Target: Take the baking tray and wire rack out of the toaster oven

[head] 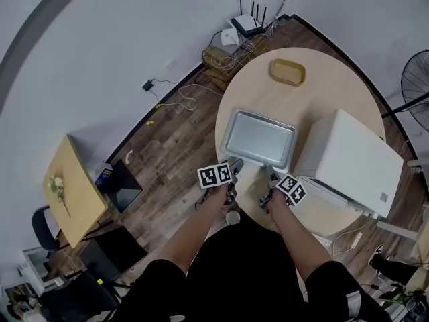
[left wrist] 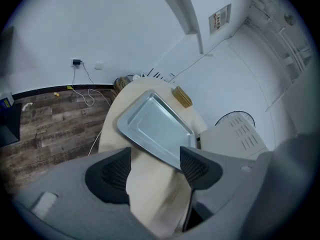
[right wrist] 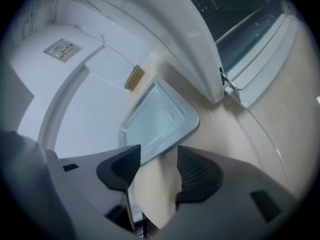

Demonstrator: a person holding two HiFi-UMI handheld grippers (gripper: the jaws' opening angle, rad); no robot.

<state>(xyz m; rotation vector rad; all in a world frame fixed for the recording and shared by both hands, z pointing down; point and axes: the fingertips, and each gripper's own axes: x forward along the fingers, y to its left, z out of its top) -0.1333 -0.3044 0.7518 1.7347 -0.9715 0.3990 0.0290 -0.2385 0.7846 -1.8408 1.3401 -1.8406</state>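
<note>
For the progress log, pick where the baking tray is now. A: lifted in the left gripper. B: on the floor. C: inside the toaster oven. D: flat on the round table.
D: the baking tray lies flat on the round table beside the toaster oven, with the left gripper and right gripper both open.

The left claw (left wrist: 155, 154) hides the near corner of the baking tray (left wrist: 150, 124). From above, the toaster oven (head: 352, 156) shows its top, not its inside. The picture's edge cuts off the fan (head: 415, 89).

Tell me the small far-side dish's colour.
The small rectangular dish is mustard yellow, clearest in the head view.
</note>
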